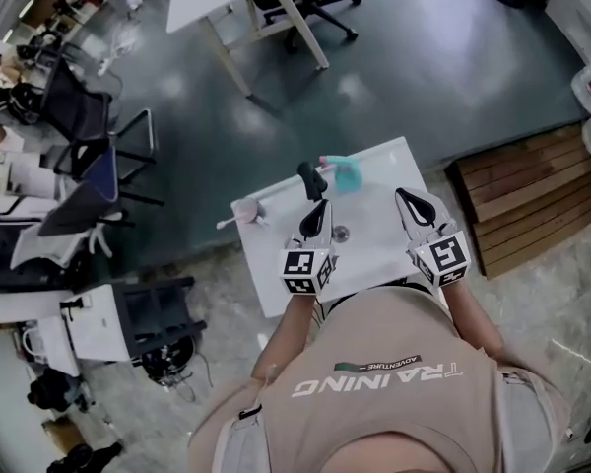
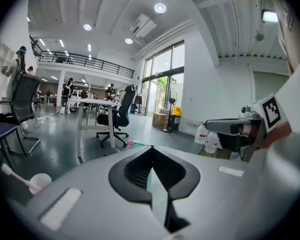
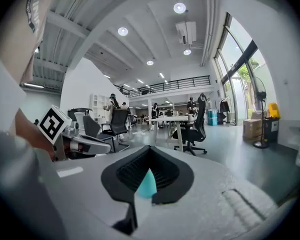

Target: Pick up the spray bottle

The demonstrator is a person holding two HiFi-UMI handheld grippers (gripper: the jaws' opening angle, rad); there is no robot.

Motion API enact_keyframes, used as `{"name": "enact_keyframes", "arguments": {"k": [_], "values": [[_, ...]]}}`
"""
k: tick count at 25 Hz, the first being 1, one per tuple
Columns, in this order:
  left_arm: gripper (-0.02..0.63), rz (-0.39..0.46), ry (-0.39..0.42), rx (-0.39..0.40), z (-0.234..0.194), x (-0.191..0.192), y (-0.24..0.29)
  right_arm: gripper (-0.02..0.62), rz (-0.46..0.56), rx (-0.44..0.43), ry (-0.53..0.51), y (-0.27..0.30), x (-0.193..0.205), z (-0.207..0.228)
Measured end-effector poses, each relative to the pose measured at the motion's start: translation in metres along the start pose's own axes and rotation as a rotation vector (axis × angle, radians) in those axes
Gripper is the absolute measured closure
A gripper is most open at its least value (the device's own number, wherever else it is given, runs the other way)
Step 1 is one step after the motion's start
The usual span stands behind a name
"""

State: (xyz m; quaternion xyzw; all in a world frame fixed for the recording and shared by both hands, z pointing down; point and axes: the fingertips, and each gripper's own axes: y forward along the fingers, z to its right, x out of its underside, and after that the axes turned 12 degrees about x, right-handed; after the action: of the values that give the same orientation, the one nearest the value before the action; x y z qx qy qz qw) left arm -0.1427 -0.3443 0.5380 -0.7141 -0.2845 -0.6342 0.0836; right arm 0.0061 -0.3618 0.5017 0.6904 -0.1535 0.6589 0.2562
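Grey-green floor (image 1: 424, 77) fills the upper part of the head view, with a wooden pallet (image 1: 532, 195) at right and office chairs (image 1: 89, 156) at left. White worktop (image 1: 369, 215) sits at centre. Person in beige shirt (image 1: 374, 392) is at the bottom edge, facing it. 2 tools hang over the near half of the worktop, both pointing toward the top of the frame: left tool (image 1: 322, 206) at centre, right tool (image 1: 403, 196) to its right, the 2 apart. Left tool (image 2: 151, 149) has its jaws fully closed, tips meeting, gripping nothing. Right tool (image 3: 150, 149) also has its jaws closed tip to tip and holds nothing; spray bottle (image 3: 148, 184) only shows as teal through the gap below the tips. Spray bottle (image 1: 347, 175), teal with a pink top, stands upright at the far edge of the worktop, upper centre, beyond both tools and touching neither. Dark upright object (image 1: 311, 178) is just left of the bottle, can't tell what it is. White cup (image 1: 247, 210) with a stick in it is at the worktop's left end. Small round metal fitting (image 1: 341, 233) lies between the 2 tools.
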Motion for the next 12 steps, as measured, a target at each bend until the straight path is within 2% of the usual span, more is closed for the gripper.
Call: {"name": "enact_keyframes", "arguments": {"k": [7, 12], "values": [[0.575, -0.050, -0.035, -0.019, -0.011, 0.016, 0.026, 0.594, -0.005, 0.064, 0.009, -0.009, 0.004, 0.015], [0.532, -0.074, -0.044, -0.048, -0.006, 0.023, 0.043, 0.594, -0.009, 0.087, 0.015, -0.017, 0.007, 0.028]]}}
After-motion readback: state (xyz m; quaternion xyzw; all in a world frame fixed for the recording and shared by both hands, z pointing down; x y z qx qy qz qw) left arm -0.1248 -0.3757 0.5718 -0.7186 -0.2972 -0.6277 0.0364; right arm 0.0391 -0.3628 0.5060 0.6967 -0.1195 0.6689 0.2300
